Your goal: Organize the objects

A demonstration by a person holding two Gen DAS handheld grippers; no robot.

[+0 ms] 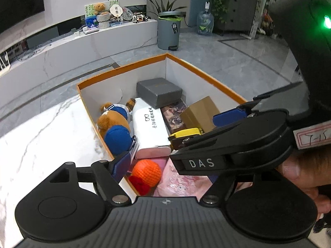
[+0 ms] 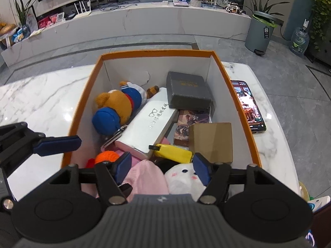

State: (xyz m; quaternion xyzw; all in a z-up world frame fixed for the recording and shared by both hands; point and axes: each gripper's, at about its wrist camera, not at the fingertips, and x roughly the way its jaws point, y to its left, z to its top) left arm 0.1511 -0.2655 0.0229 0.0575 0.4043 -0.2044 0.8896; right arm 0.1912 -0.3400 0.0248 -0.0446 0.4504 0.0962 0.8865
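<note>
Orange-rimmed box [image 2: 238,95] sits on the marble worktop [image 2: 41,95], already crowded with goods. At its far side lie a teddy bear in blue [image 2: 118,107], a white case with printed glasses [image 2: 151,124] and a grey lidded box [image 2: 186,91] at the far right corner. Nearer, a picture-covered book [image 2: 190,124] lies partly under a brown carton [image 2: 211,140], with a yellow tape measure [image 2: 173,152] beside it. Nearest of all are an orange knitted ball [image 2: 106,157], pink cloth [image 2: 144,177] and a white plush [image 2: 184,175]. A phone [image 2: 248,105] rests outside, just right of the box.

The right claw [image 2: 163,167] hovers over the pink cloth and white plush with its jaws spread and nothing between the pads. The left claw [image 1: 171,142] is likewise released, over the near left wall of the box, one finger [image 2: 58,143] reaching in from the left.

Handling looks mixed. The plush, cloth and knitted ball are soft and light; they will squash, so a deep pinch through the bulk should hold better than a nip at the edge. The cartons and the case are stiff and smooth, best taken across their narrow sides. The phone is likely slippery and fragile, and lies flat, so its long edges are the only purchase.
</note>
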